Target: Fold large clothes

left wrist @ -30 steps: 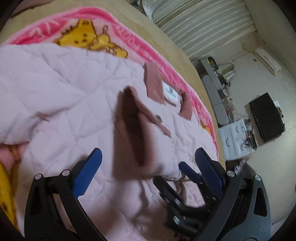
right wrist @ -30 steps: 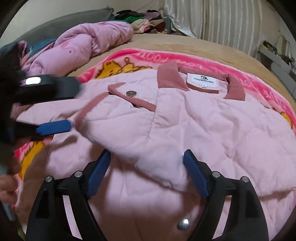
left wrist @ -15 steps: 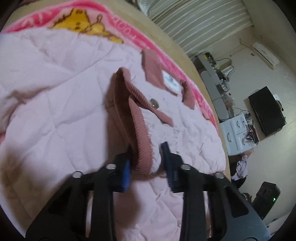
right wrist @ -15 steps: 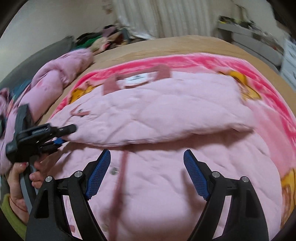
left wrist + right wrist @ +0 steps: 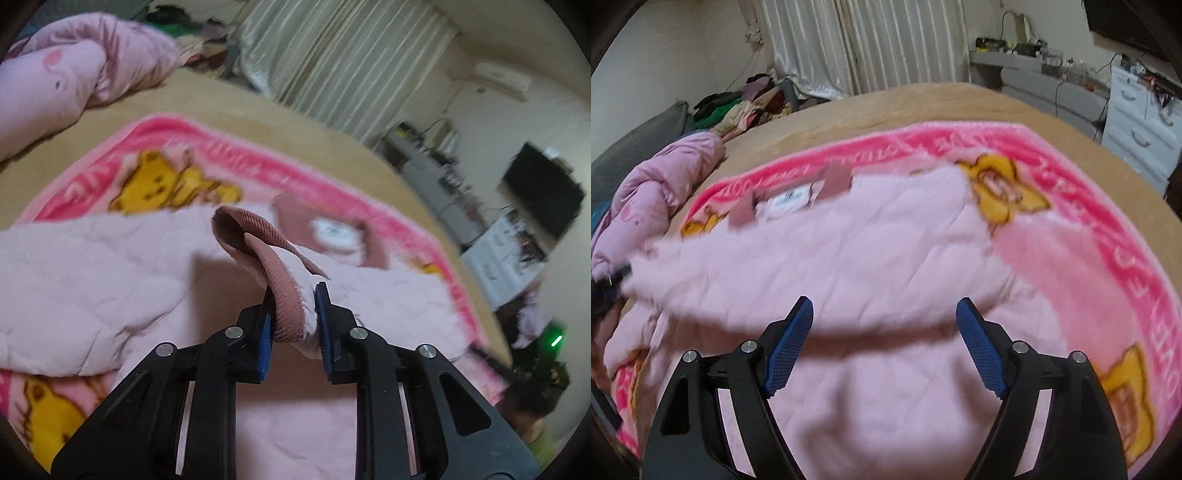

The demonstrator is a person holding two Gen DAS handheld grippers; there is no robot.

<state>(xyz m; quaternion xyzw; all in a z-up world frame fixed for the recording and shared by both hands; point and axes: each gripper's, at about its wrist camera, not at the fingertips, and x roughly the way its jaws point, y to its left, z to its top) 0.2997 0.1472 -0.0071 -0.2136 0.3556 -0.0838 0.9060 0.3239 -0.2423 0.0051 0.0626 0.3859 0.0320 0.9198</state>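
Both left gripper [image 5: 293, 314] jaws pinch the pink jacket's [image 5: 92, 266] ribbed edge.

A tan bed [image 5: 960, 107] carries a pink cartoon blanket [image 5: 1108, 236] and a rumpled pink quilt [image 5: 74, 74]

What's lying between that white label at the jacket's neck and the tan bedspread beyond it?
In the right wrist view, the pink cartoon blanket fills the stretch between the white label on the pink quilted jacket and the tan bedspread.
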